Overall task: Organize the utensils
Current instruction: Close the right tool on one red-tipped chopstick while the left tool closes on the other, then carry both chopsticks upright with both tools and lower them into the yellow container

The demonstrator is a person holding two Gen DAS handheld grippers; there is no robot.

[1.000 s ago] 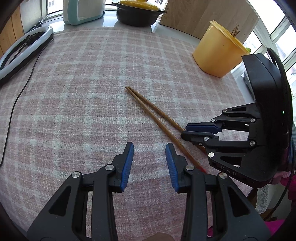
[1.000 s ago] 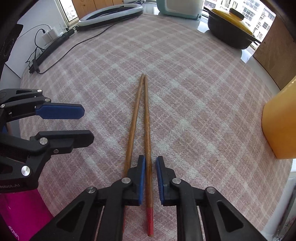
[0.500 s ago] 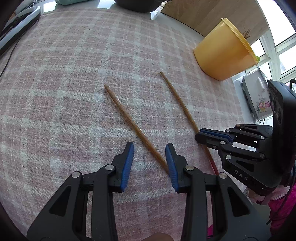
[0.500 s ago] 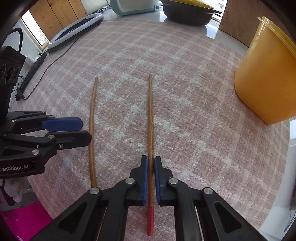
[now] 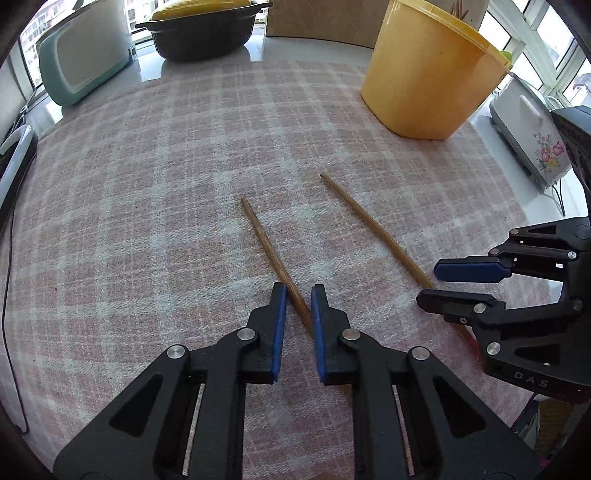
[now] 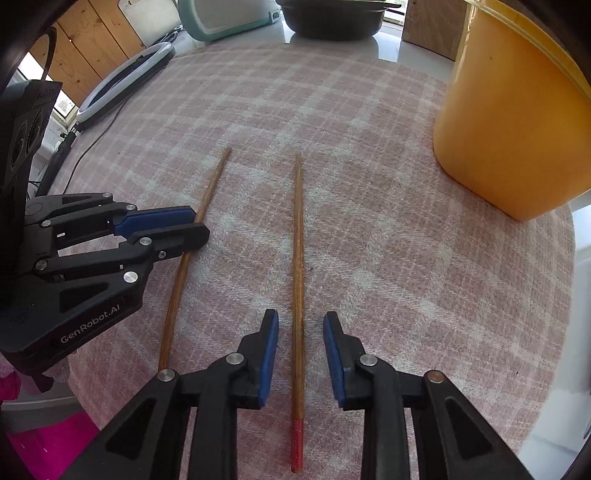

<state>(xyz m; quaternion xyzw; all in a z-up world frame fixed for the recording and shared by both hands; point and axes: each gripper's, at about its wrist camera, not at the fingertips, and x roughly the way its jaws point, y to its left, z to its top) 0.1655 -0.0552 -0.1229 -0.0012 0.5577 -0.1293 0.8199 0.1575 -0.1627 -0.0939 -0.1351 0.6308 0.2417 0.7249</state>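
Two brown wooden chopsticks lie apart on the pink plaid cloth. The left chopstick runs between the fingers of my left gripper, whose jaws stand narrowly apart around it. The right chopstick, with a red end, lies between the fingers of my right gripper, which is open around it and not touching. A yellow tub with sticks inside stands at the far right.
A black pot with a yellow lid, a pale teal appliance and a wooden board stand at the back. A ring light with its cable lies at the left. A white floral appliance sits beyond the right table edge.
My right gripper has opened and let go of the red-ended chopstick, which now lies on the cloth. My left gripper has narrowed around the other chopstick. Both views have swung towards the tub.
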